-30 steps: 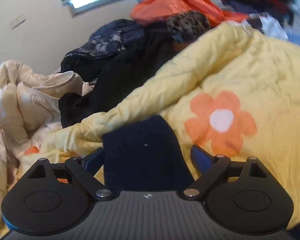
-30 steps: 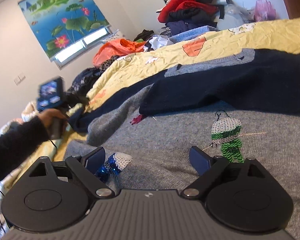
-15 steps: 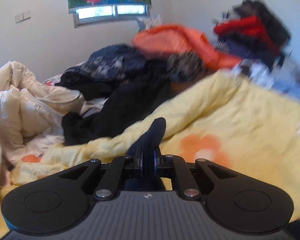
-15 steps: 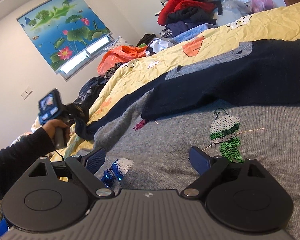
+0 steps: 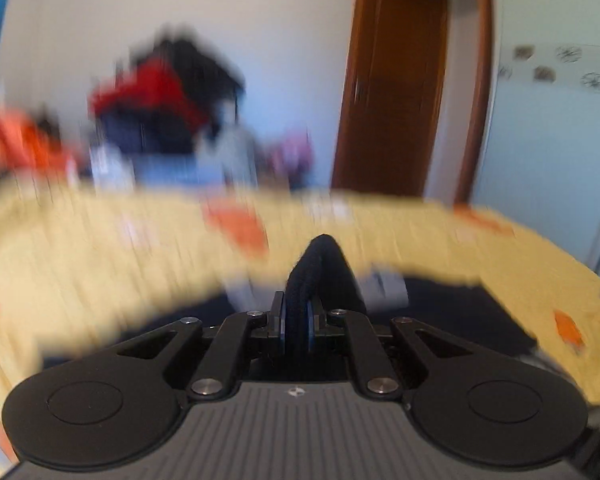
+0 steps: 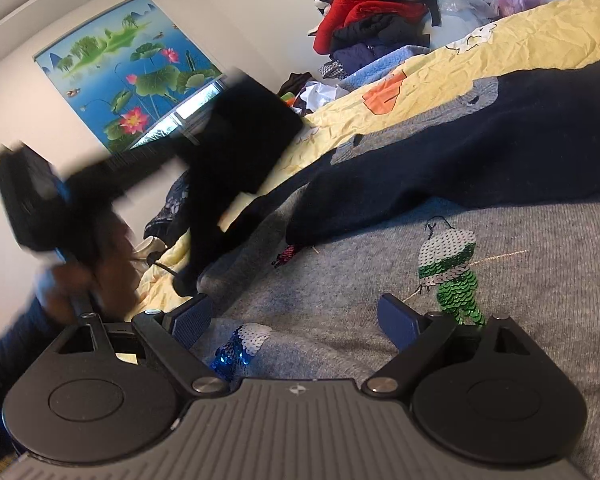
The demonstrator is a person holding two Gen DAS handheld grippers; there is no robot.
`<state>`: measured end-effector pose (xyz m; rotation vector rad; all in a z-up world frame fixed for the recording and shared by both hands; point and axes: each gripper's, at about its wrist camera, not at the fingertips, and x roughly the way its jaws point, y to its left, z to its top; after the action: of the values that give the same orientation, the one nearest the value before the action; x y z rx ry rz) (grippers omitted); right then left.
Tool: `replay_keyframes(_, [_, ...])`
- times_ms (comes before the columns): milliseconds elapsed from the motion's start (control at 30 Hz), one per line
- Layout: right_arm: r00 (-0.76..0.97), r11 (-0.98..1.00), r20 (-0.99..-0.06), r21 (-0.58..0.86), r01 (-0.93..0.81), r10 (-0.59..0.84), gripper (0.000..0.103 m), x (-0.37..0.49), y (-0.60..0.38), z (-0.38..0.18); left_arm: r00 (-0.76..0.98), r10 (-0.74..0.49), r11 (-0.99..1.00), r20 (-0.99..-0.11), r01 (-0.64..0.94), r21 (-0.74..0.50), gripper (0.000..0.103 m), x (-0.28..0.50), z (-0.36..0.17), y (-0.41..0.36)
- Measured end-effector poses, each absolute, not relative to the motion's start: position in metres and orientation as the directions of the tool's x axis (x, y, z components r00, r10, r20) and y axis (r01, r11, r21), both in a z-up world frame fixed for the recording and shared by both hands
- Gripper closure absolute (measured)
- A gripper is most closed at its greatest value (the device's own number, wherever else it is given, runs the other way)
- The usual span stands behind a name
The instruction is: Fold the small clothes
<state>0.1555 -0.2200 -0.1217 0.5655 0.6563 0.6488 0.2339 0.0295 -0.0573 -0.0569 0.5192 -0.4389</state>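
Pinching a soft navy sleeve (image 5: 320,264) between my left gripper (image 5: 296,322) fingers, I judge it limp and light, probably best held near its edge, while my right gripper (image 6: 296,320) fingers stand spread over the grey sweater (image 6: 480,320) on the bed (image 6: 520,40).

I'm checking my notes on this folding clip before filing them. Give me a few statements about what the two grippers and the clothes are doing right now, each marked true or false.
1. The left gripper is shut on the dark navy sleeve. True.
2. The right gripper is clamped on the grey sweater. False: its jaws stand open over the sweater, gripping nothing.
3. The sweater lies on a yellow quilt. True.
4. The green sequin patch sits beside the right gripper's left finger. False: it is by the right finger; the blue sequin patch is nearer the left one.
5. The sleeve lies flat on the bed. False: in the right wrist view it is lifted.
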Motion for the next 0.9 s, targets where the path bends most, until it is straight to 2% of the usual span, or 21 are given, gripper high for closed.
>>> replay_keyframes(67, [0.609,0.663,-0.371,0.654,-0.365,0.701,0.014,0.156,-0.220,-0.122,0.710,-0.454,0.890,-0.538,0.388,-0.239,0.088,0.241,-0.073,0.037])
replay_keyframes(133, [0.602,0.662,-0.375,0.651,-0.370,0.705,0.013,0.157,-0.220,-0.121,0.686,-0.483,0.876,-0.544,0.390,-0.285,0.083,0.238,-0.077,0.050])
replay_keyframes(200, [0.590,0.657,-0.382,0.660,-0.365,0.711,0.013,0.160,-0.222,-0.119,0.691,-0.517,0.855,-0.505,0.398,-0.332,0.054,0.227,-0.072,0.068])
replay_keyframes(233, [0.581,0.649,-0.387,0.677,-0.348,0.716,0.014,0.163,-0.223,-0.117,0.714,-0.517,0.853,-0.472,0.390,-0.345,0.018,0.214,-0.072,0.075])
replay_keyframes(267, [0.573,0.632,-0.390,0.710,-0.311,0.721,0.014,0.168,-0.227,-0.115,0.754,-0.500,0.861,-0.427,0.377,-0.342,0.000,0.200,-0.071,0.083])
replay_keyframes(300, [0.567,0.595,-0.378,0.759,-0.263,0.732,0.013,0.174,-0.232,-0.112,0.798,-0.469,0.876,-0.380,0.362,-0.320,0.000,0.182,-0.072,0.086])
replay_keyframes(400, [0.590,0.484,-0.282,0.849,-0.213,0.756,0.015,0.196,-0.239,-0.096,0.800,-0.437,0.895,-0.412,0.342,-0.285,0.000,0.160,-0.084,0.090])
replay_keyframes(467, [0.586,0.479,-0.279,0.851,-0.217,0.761,0.016,0.217,-0.230,-0.083,0.820,-0.403,0.904,-0.407,0.286,-0.318,0.000,0.150,-0.094,0.099])
replay_keyframes(600, [0.521,0.559,-0.386,0.798,-0.225,0.761,0.018,0.267,-0.190,-0.060,0.826,-0.360,0.876,-0.433,0.140,-0.461,0.000,0.151,-0.109,0.121])
replay_keyframes(700, [0.480,0.634,-0.492,0.750,-0.190,0.726,0.024,0.301,-0.156,-0.047,0.826,-0.337,0.856,-0.452,0.068,-0.513,0.000,0.155,-0.115,0.131])
replay_keyframes(833, [0.377,0.790,-0.718,0.609,-0.065,0.585,0.036,0.339,-0.116,-0.044,0.831,-0.336,0.847,-0.444,0.061,-0.527,0.000,0.148,-0.115,0.140])
replay_keyframes(900, [0.332,0.861,-0.801,0.503,-0.077,0.498,0.047,0.341,-0.105,-0.053,0.832,-0.333,0.854,-0.444,0.066,-0.517,0.000,0.149,-0.115,0.138])
